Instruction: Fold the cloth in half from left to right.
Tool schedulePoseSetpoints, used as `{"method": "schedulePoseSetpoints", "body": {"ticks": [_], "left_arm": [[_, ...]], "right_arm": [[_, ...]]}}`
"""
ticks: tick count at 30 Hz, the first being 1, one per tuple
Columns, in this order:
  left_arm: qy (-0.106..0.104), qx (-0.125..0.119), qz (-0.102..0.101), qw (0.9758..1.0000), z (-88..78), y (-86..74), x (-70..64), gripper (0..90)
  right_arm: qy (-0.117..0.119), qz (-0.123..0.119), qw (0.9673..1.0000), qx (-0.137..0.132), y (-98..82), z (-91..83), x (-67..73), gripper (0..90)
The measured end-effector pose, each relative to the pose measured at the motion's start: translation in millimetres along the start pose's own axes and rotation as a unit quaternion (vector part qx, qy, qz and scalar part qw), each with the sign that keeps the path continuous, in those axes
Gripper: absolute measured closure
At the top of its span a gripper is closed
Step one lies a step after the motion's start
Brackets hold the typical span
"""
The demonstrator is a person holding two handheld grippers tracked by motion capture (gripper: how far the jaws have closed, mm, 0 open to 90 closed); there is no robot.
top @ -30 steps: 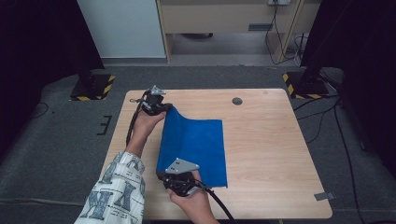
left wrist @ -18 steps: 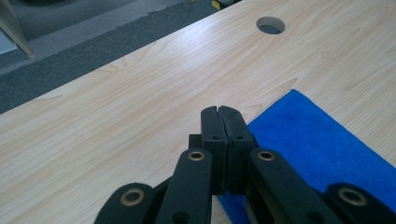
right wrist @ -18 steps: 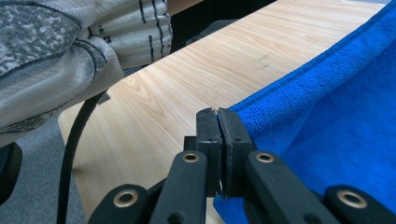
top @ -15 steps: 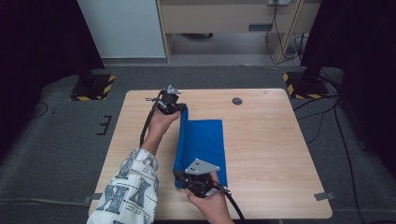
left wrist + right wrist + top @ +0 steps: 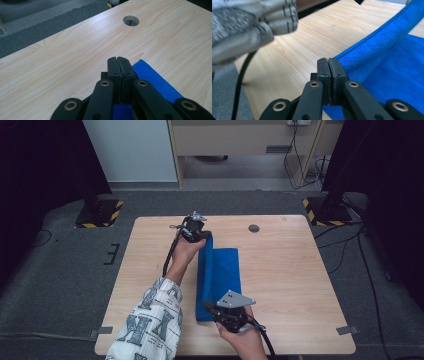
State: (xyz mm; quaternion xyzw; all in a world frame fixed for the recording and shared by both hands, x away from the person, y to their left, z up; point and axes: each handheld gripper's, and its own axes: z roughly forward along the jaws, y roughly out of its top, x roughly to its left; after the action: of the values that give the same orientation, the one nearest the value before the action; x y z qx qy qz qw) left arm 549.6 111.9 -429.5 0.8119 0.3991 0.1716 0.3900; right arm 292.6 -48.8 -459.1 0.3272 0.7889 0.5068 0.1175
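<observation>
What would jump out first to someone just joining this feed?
The blue towel in the middle of the wooden table, its left edge lifted up off the board. The left gripper pinches its far corner and the right gripper its near corner, both shut on it.

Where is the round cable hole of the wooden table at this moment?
In the high view, the round cable hole lies near the far edge of the light wooden table, slightly right of centre, just beyond the blue towel and to the right of the left gripper.
</observation>
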Motion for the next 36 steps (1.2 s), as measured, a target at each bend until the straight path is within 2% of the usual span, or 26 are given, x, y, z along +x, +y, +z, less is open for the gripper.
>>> {"method": "schedulePoseSetpoints", "body": {"ticks": [5,16,25,36], "left_arm": [[-0.005,-0.002,0.005,1.0000,8.3,4.2,-10.4,88.9],[-0.010,0.011,0.009,0.9998,24.7,4.9,-21.4,88.9],[-0.013,0.015,0.012,0.9997,32.2,6.8,-29.1,88.9],[-0.017,0.020,0.019,0.9995,40.2,7.1,-36.7,88.8]], "right_arm": [[-0.013,0.000,0.9998,0.012,-9.3,-6.3,-10.9,88.4],[-0.019,0.000,0.9997,0.019,-17.3,-17.4,-27.4,88.4],[-0.023,0.000,0.9996,0.016,-18.5,-25.0,-33.3,88.4],[-0.026,0.002,0.9992,0.029,-25.7,-26.0,-39.1,88.4]]}}
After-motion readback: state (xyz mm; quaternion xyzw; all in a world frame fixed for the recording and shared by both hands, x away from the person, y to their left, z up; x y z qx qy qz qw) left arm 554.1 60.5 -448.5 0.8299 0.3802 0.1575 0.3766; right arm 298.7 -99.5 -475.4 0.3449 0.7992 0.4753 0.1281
